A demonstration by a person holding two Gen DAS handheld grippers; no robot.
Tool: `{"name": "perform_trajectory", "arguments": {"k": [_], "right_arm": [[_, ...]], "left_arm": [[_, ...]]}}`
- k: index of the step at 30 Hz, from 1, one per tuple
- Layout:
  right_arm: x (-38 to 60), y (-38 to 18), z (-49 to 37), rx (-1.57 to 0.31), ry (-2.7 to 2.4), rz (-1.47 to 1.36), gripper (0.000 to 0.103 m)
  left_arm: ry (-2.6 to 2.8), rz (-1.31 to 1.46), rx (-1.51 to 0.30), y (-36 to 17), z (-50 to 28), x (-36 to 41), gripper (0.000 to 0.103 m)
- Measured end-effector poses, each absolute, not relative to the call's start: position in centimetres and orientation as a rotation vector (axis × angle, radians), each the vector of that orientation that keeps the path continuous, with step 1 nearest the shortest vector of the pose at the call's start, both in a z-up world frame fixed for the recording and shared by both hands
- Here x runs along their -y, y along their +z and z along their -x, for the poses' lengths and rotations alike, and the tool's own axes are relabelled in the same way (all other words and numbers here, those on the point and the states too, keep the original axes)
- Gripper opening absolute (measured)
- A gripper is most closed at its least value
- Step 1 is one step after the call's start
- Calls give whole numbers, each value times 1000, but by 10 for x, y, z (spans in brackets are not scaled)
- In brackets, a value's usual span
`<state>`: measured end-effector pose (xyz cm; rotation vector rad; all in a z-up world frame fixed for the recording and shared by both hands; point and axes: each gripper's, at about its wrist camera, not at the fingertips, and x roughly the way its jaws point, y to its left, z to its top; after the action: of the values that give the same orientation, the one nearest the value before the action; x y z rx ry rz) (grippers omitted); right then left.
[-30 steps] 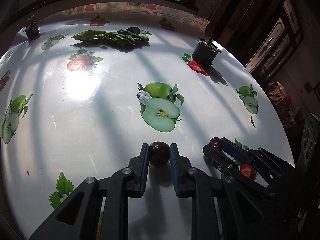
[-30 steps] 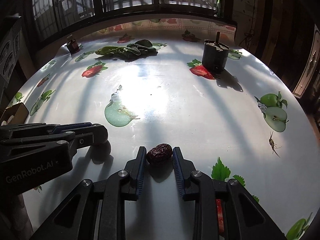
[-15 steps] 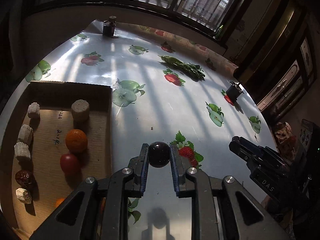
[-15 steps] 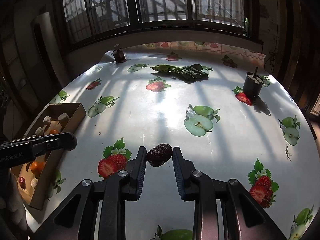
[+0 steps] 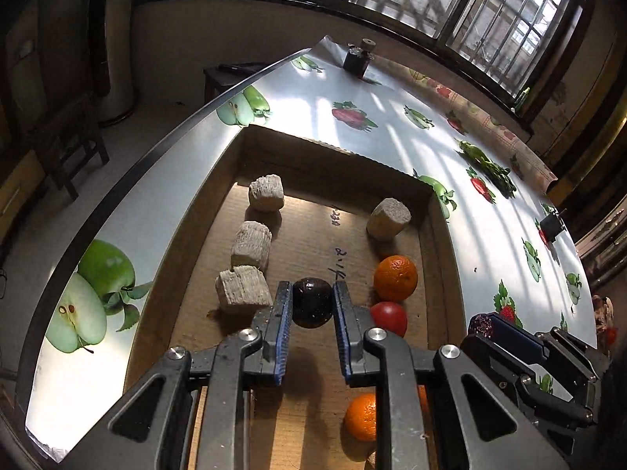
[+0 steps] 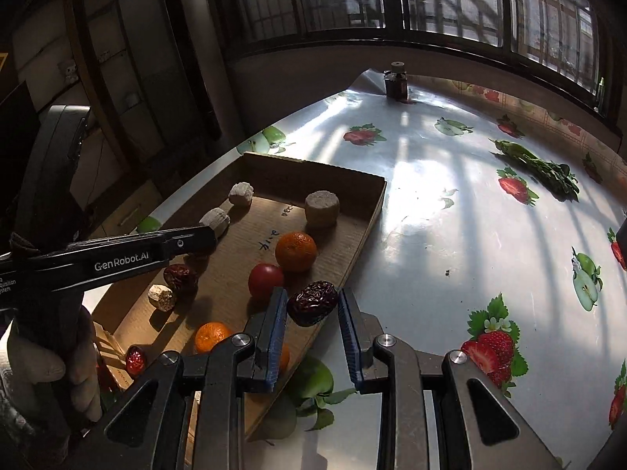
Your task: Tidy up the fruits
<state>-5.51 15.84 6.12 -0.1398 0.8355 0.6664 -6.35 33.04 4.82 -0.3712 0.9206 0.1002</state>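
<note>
Left gripper: jaws clamped on a dark round fruit, held above the cardboard tray at the surface's left edge. Right gripper: jaws clamped on a wrinkled red date over the tray's right rim. Both likely light; the date soft-skinned, the round fruit smooth, slip-prone. Grip across the middle.

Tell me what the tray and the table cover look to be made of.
Tray: brown corrugated cardboard, matte; fine ribbing on its floor and pen marks show. Table cover: probably glossy plastic or oilcloth; it glares under window light and carries printed apples and strawberries.
</note>
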Motion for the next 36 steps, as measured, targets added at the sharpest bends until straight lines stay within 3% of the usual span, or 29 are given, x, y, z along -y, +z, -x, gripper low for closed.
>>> {"name": "perform_trajectory", "arguments": {"k": [9, 12, 14, 16, 23, 26, 28, 30, 36], "right_arm": [[-185, 40, 45, -867, 656, 171, 30], [-188, 40, 45, -859, 645, 191, 30], [-188, 41, 46, -852, 647, 195, 38], [-186, 43, 48, -840, 644, 191, 53], [-158, 67, 64, -773, 600, 123, 56], [-138, 77, 79, -728, 554, 85, 65], [-126, 81, 89, -706, 527, 61, 67], [-115, 83, 99, -688, 506, 43, 68], [-94, 80, 128, -648, 460, 16, 76]], "left_arm": [[108, 390, -926, 39, 58, -333, 21], [104, 402, -926, 39, 61, -335, 30], [113, 397, -920, 41, 63, -334, 41], [130, 384, -910, 43, 66, -332, 48], [211, 348, -797, 70, 97, -324, 49], [376, 249, -682, 92, 124, -313, 68], [527, 163, -586, 109, 146, -301, 91], [632, 105, -491, 123, 169, -291, 103], [698, 163, -361, 134, 215, -281, 103]]}}
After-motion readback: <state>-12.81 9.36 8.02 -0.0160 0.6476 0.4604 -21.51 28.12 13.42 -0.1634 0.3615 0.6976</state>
